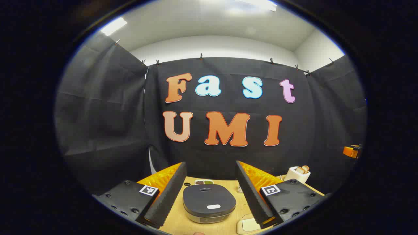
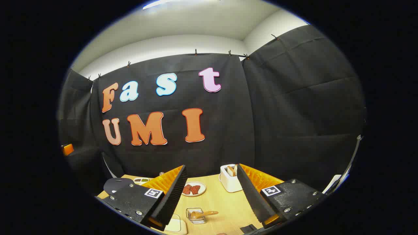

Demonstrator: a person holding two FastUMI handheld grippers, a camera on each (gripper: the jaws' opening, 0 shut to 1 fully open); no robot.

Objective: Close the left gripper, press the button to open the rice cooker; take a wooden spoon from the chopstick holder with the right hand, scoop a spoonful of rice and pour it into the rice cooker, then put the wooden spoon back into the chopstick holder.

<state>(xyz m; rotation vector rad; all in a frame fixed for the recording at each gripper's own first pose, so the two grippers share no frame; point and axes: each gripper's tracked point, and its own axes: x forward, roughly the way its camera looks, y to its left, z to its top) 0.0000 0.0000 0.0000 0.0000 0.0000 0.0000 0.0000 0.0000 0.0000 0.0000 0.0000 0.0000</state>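
Beside the rice cooker (image 1: 209, 202), a pale flat thing (image 1: 247, 224) is cut by the left gripper view's lower edge and partly behind a finger. Behind the cooker a small dish (image 1: 203, 181) is too small to make out. In the right gripper view the cooker (image 2: 117, 185) sits half hidden behind a finger

A white toaster (image 2: 230, 179) holding bread slices stands on the light wooden worktop (image 2: 225, 202), near a white plate (image 2: 194, 189) of reddish food.

Dark grey rice cooker (image 1: 209, 202), pale wooden table (image 2: 225, 199), white toaster (image 2: 229, 178).
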